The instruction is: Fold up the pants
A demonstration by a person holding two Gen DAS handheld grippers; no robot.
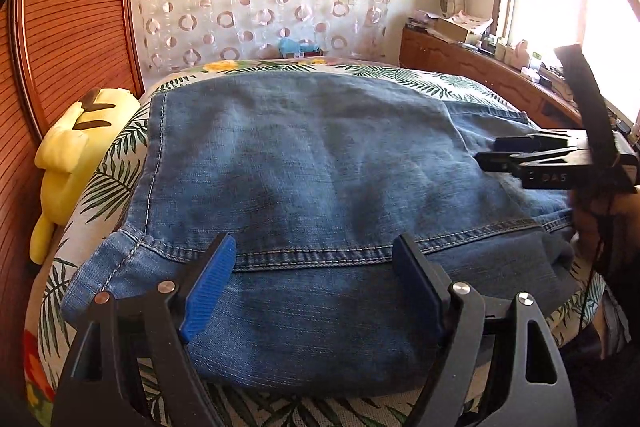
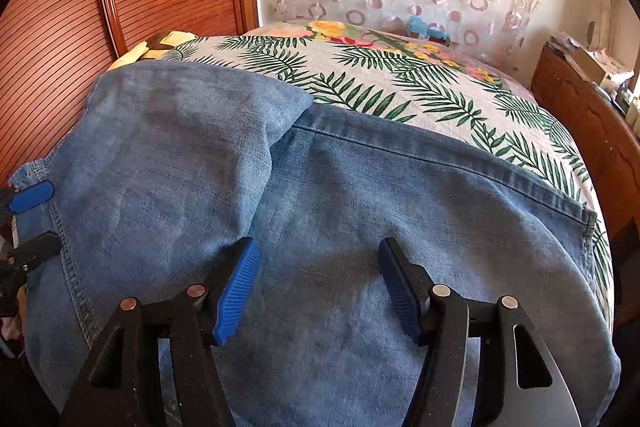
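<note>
While both tongs, left and right, hover apart over the jeans on the bed, smooth the folded layers before another fold.

Far half of the bed is wide open, nothing on it. Left edge is tight though, yellow plush jammed against the wooden panel. Cluttered wooden cabinet hugs the right edge.
</note>
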